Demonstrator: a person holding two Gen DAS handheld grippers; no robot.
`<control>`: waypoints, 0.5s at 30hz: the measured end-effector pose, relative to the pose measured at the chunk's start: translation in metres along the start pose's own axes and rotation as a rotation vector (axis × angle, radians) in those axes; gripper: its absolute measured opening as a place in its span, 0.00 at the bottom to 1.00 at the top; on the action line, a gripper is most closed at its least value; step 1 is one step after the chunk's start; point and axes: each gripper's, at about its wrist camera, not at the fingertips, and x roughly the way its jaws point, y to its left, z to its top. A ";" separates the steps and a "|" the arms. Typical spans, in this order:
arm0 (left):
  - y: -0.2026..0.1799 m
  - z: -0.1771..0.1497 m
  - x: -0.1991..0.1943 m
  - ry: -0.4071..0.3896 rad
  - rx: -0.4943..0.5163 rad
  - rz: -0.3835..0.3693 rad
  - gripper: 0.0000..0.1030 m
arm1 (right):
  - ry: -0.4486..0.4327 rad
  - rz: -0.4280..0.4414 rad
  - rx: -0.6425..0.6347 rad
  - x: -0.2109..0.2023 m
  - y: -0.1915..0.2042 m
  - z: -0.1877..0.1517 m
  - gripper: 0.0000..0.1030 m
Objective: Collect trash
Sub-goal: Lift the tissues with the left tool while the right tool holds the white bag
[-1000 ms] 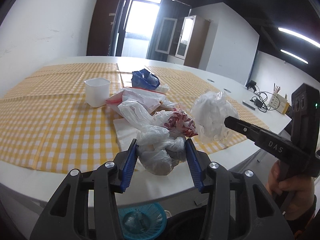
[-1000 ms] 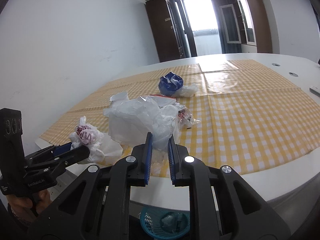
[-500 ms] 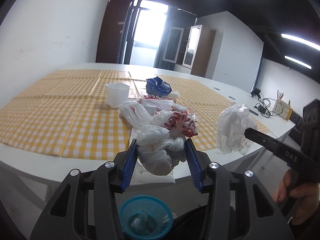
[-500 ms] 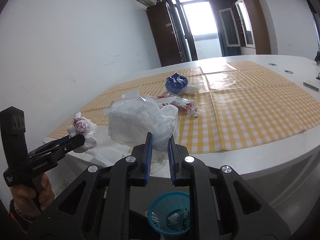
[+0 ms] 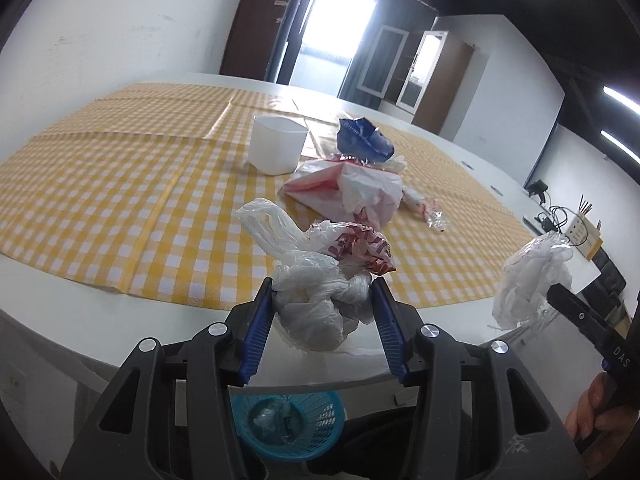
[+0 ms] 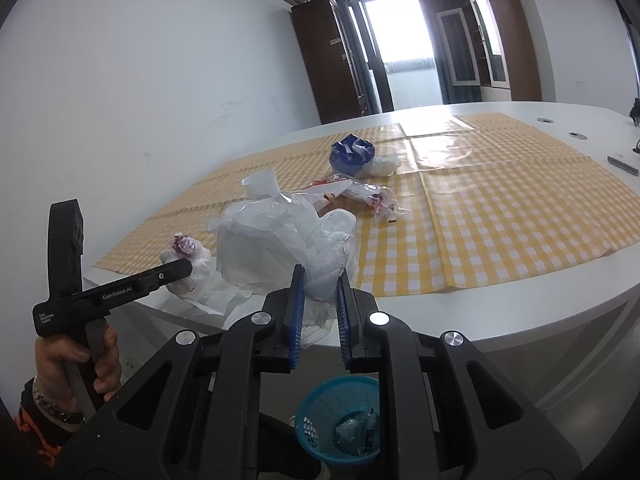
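Left wrist view: left gripper (image 5: 323, 322) with its blue pads (image 5: 256, 328) clamped on a knotted white plastic bag (image 5: 316, 300) that carries a red-printed wrapper (image 5: 362, 246).
Held bag, axis: long axis runs forward and up, away from the camera; the loose handle loop (image 5: 266, 222) points up and to the left; the bundle hangs over the near edge of the white table (image 5: 100, 320).
Right wrist view: right gripper (image 6: 320, 312), jaws pressed close together on a crumpled clear plastic bag (image 6: 280, 244).
Clear bag, axis: bulk spreads up and to the left of the pads, wider than tall; a thin tail hangs below the fingers; seen from the left wrist view it hangs off the table's edge at the right.
Basket: blue plastic basket (image 6: 340, 420) on the floor beneath both grippers, off the table, with some clear scraps inside.
Tablecloth: yellow checked cloth (image 5: 120, 192) covering most of the table.
Remaining trash: white and red bag (image 5: 352, 188) lying flat near the cloth's middle; a twisted clear wrapper (image 5: 424, 208) just beside it, long axis pointing toward the near right; a crumpled blue bag (image 5: 362, 140) behind them.
Cup: white plastic cup (image 5: 278, 148), upright, left of the blue bag.
Hands: person's left hand (image 6: 76, 364) on the left gripper's handle.
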 end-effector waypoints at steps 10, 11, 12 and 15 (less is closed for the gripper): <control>0.016 -0.001 0.007 0.011 -0.040 -0.015 0.70 | 0.038 0.003 0.009 0.018 -0.007 -0.001 0.14; 0.017 0.000 0.007 0.008 -0.039 -0.014 0.70 | 0.040 0.002 0.010 0.019 -0.008 -0.001 0.14; 0.019 0.001 0.004 0.003 -0.038 -0.011 0.70 | 0.042 0.003 0.010 0.020 -0.008 -0.002 0.14; 0.025 0.003 -0.001 -0.019 -0.047 -0.004 0.71 | 0.046 -0.002 0.008 0.022 -0.009 -0.002 0.14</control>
